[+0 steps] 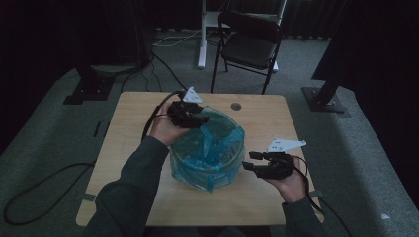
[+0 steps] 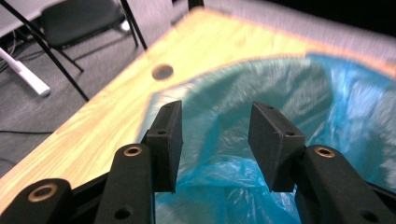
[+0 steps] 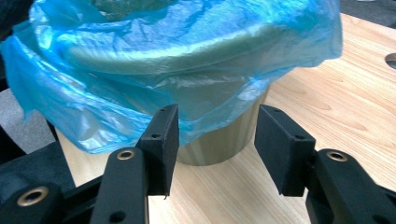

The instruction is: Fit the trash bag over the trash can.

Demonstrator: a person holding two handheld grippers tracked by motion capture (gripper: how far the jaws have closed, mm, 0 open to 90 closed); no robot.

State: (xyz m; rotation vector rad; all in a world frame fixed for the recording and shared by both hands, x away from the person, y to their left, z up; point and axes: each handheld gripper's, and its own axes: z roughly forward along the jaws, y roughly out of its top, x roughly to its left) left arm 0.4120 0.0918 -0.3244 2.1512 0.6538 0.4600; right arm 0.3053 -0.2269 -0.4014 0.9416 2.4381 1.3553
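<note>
Open jaws flank blue bag (image 2: pixel 280 93) on bin (image 3: pixel 224 140)

Round bin (image 1: pixel 207 170) upright at desk centre; pale olive wall visible below liner (image 3: pixel 224 140); translucent blue plastic bag (image 1: pixel 220 143) lines it, crumpled, draped over rim all round, loose flap hanging at 6 o'clock.

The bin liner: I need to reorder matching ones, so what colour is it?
The bin liner is translucent light blue, shown best in the right gripper view.
</note>
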